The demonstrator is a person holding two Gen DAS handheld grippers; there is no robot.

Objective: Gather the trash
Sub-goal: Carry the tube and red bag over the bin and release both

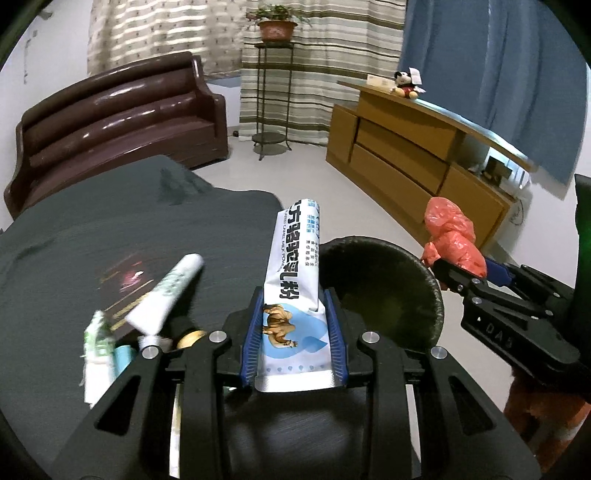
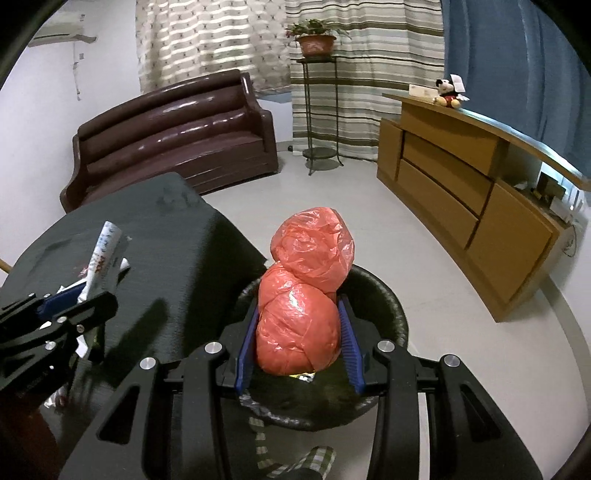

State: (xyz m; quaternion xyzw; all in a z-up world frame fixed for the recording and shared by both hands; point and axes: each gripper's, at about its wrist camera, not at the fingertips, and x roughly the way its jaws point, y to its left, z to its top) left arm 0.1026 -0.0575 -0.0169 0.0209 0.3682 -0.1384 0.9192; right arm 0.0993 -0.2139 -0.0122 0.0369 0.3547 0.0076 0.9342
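Left wrist view first: the left tongs are clamped on a white and blue milk powder sachet, whose lower part sits between the blue pads while its upper end stands up and away from the camera. Beyond the sachet's right edge is the dark round trash bin, on the pale floor beside the black-covered tabletop. On the tabletop, left of the tongs, lie a white tube and a blurred white and green wrapper. At the right the right tongs grip a crumpled red plastic bag, held above the bin's far right rim. A brown sofa, a wooden cabinet and a potted plant on a metal stand fill the background.

Right wrist view: the right tongs squeeze the red plastic bag between both blue pads, and it bulges upward in two lumps. The trash bin is directly beneath and behind it. At the left edge, over the tabletop, the left tongs carry the sachet.
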